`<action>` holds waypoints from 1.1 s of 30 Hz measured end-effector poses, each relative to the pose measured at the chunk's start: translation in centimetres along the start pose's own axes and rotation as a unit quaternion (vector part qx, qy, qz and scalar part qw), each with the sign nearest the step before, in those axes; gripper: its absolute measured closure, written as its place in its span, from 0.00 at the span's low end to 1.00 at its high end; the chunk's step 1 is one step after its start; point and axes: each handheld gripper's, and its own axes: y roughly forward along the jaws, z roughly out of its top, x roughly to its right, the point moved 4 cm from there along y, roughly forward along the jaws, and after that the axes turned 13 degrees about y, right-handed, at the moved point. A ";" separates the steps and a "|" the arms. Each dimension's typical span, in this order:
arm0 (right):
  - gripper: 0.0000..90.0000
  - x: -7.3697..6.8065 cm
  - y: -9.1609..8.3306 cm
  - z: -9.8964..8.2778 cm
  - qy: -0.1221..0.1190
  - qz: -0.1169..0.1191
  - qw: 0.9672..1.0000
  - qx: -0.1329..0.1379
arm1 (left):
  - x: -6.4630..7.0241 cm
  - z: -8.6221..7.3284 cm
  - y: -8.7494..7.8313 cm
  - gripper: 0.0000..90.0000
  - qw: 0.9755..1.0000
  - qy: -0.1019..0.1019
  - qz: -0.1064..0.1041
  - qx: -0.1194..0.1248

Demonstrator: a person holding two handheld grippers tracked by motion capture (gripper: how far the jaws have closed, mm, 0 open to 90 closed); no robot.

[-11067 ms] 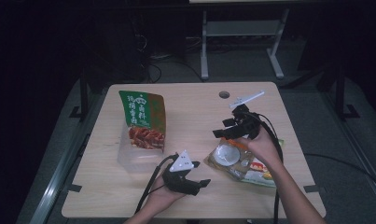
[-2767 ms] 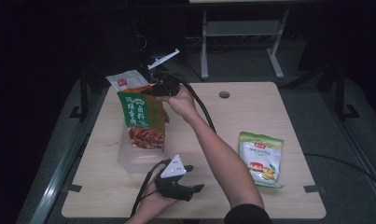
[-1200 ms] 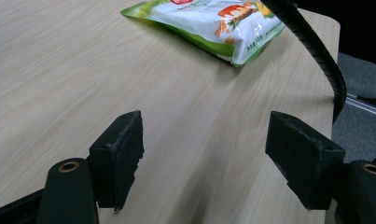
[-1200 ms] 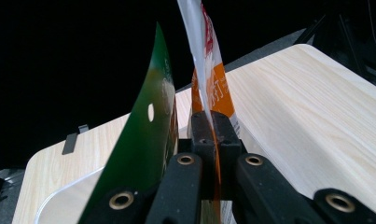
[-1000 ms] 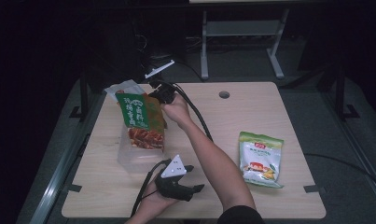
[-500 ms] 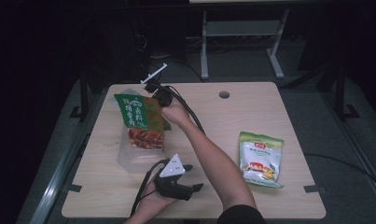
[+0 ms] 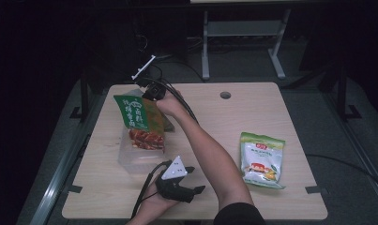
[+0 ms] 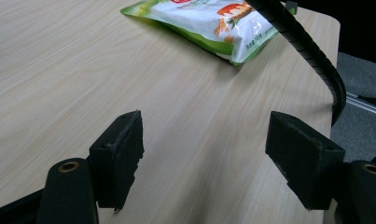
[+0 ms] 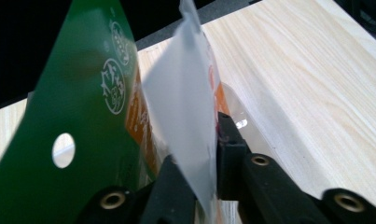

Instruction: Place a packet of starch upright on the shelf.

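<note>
A tall green snack bag [image 7: 139, 117] stands in a clear plastic container [image 7: 130, 159] at the table's left. Against that bag's far side leans a pale packet [image 9: 181, 102] with orange print, its brownish face [image 7: 165, 123] showing past the bag. My right gripper [image 7: 151, 91] is over the bag's top and shut on this packet's edge. In the right gripper view its jaws [image 9: 197, 144] pinch the pale film next to the green bag [image 9: 83, 121]. My left gripper [image 7: 196, 179] rests near the front edge, open and holding nothing [image 8: 204, 140].
A yellow-green and white snack bag [image 7: 261, 159] lies flat at the table's right, and it also lies ahead of the left jaws [image 8: 209, 18]. The right gripper's black cable [image 8: 307, 42] crosses the left gripper view. A cable hole [image 7: 225, 95] sits near the far edge.
The right gripper has shifted a little to the left over the green bag. The pale packet, which stuck out past the bag's top left, now sits behind the bag. The left gripper stayed put.
</note>
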 end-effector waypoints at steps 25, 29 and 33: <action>1.00 -0.5 -1.9 -1.5 0.099 0.070 0.982 0.144 | 0.3 0.3 -0.1 0.30 1.000 0.003 0.001 0.006; 1.00 -0.3 -1.7 -2.1 0.100 0.073 0.980 0.155 | 0.3 0.3 -0.2 0.30 1.000 0.001 0.002 0.007; 1.00 -0.4 -1.6 -2.4 0.096 0.077 0.979 0.161 | 0.5 0.5 -0.3 0.30 1.000 0.007 0.000 0.007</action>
